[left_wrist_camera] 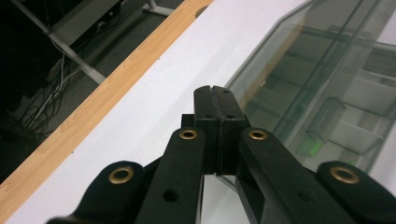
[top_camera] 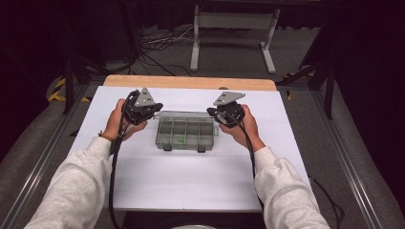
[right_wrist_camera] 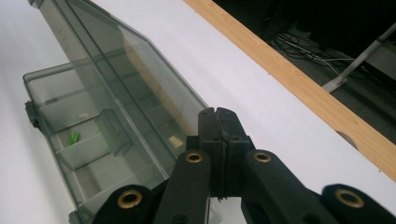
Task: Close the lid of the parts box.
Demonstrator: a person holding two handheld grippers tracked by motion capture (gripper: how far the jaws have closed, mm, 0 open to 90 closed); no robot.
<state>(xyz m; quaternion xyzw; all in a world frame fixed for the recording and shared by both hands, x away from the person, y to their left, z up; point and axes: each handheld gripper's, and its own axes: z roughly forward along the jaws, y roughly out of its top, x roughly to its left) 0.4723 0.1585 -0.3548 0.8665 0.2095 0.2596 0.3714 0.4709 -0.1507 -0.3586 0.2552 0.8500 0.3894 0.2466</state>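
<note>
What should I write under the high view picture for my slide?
Two hands hold the shut left gripper and right gripper at the ends of a clear compartment box.

A white table with a wooden far edge stands on grey carpet. Beyond it, a white metal frame and loose cables sit in a dark room.
</note>
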